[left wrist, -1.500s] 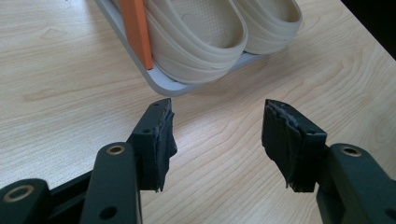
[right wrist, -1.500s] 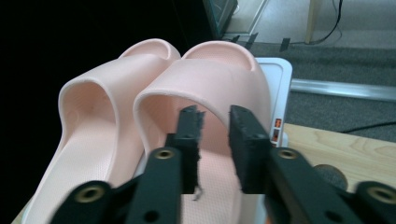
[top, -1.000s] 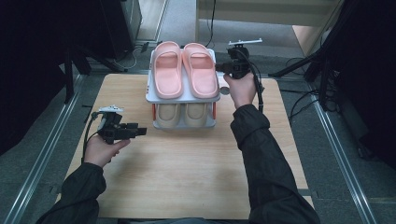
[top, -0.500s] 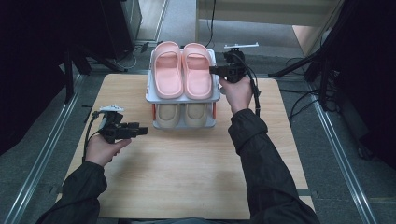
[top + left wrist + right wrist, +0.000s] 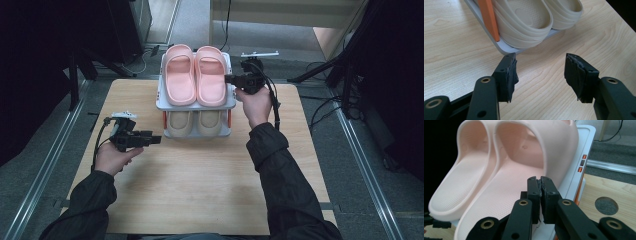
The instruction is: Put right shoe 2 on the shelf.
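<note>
A white two-shelf shoe rack stands at the table's far middle. A pair of pink slippers lies on its top shelf, and a beige pair sits on the lower one. My right gripper is shut with nothing between its pads. It hovers at the rack's right side, its tips by the right pink slipper. My left gripper rests low over the table, left of the rack's front, and stands open. In the left gripper view its jaws frame bare wood just before the beige slippers.
The wooden table has bare room in front of the rack. An orange post holds up the rack's corner. A round hole is cut in the tabletop beside the rack. Metal rails run along both sides of the table.
My right gripper has shifted a little left, closer to the right pink slipper on the top shelf. The left gripper has stayed put.
</note>
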